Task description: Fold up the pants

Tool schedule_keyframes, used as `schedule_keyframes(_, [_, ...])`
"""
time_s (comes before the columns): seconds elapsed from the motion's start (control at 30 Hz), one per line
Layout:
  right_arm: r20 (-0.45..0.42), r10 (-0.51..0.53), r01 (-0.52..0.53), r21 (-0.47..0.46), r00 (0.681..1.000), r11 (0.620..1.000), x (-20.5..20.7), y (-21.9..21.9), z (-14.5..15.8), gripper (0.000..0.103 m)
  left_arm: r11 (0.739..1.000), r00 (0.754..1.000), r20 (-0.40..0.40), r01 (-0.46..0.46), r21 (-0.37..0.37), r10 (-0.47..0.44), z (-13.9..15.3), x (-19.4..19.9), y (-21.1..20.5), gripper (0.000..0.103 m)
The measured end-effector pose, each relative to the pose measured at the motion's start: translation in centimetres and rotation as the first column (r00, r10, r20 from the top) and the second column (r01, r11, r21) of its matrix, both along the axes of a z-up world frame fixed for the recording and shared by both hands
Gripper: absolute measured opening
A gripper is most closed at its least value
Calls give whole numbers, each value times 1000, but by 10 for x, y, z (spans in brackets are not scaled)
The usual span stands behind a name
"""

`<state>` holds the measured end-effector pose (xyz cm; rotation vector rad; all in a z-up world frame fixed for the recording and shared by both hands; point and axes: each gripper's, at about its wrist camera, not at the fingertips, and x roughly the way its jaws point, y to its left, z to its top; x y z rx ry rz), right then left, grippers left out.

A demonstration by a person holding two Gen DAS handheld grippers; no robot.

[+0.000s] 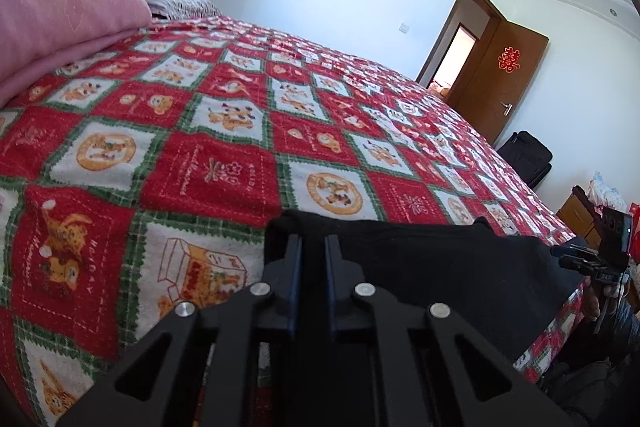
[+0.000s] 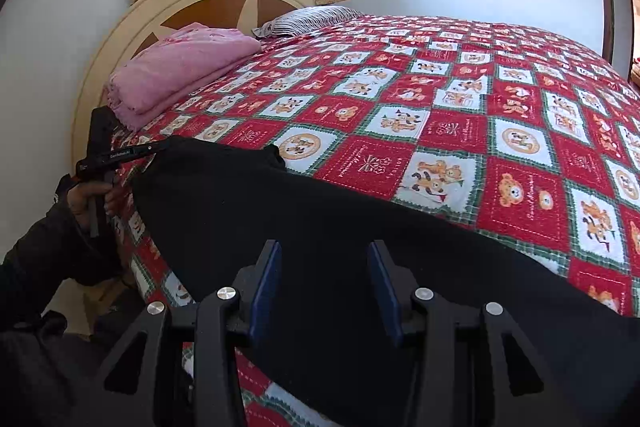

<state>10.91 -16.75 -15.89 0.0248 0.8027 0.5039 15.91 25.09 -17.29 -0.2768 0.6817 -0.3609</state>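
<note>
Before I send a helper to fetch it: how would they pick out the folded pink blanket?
Start at the bed with its red checked cover. The pink blanket lies folded beside the headboard, next to a striped pillow. It is the only plain pink thing there.

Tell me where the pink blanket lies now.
The folded pink blanket lies at the bed's head, against the headboard, beside a striped pillow, far from the black pants.
</note>
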Motion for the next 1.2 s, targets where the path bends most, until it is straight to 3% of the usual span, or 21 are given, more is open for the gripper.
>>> schedule_keyframes(0.2, [-28,-14,12,-65,1000,998,29,16,-10,47,999,998,51,-19,-48,21,15,-4,5,9])
schedule_keyframes(0.27, [-33,-7,4,-76,999,997,40,20,-11,47,994,998,46,-35,-102,40,15,-1,13,8])
schedule_keyframes(0.37, [-55,4,-11,-125,998,992,55,29,-20,47,995,998,28,-59,-85,62,7,11,17,6])
schedule_keyframes(0.47, [-67,-6,-7,-184,998,983,67,36,-30,47,989,999,-14,-48,-142,47,-5,18,22,6])
schedule_keyframes(0.6, [-88,7,-21,-160,996,987,74,34,-34,47,992,999,-1,-33,-118,33,-5,9,16,6])
schedule_keyframes(0.7, [-88,21,-34,-138,996,990,74,34,-33,47,995,999,-2,-44,-94,44,-2,0,15,22])
schedule_keyframes(0.8, [-78,30,-42,-147,996,988,73,38,-30,47,996,998,11,-66,-59,67,2,-6,13,61])
schedule_keyframes(0.83, [-76,31,-41,-147,997,988,73,39,-30,47,996,997,30,-68,-60,70,4,-9,12,66])
schedule_keyframes(1.0, [-69,32,-42,-144,997,989,73,41,-30,47,996,998,18,-56,-68,57,2,1,9,65])
schedule_keyframes(1.07, [-63,35,-45,-159,997,986,73,43,-30,47,996,998,3,-55,-67,55,-2,7,7,58])
schedule_keyframes(1.13, [-53,40,-48,-163,998,985,73,44,-29,47,996,999,-16,-44,-72,43,-6,11,6,38])
schedule_keyframes(1.2, [-51,40,-49,-169,998,985,75,45,-29,47,998,999,-30,-43,-56,41,-9,13,3,27])
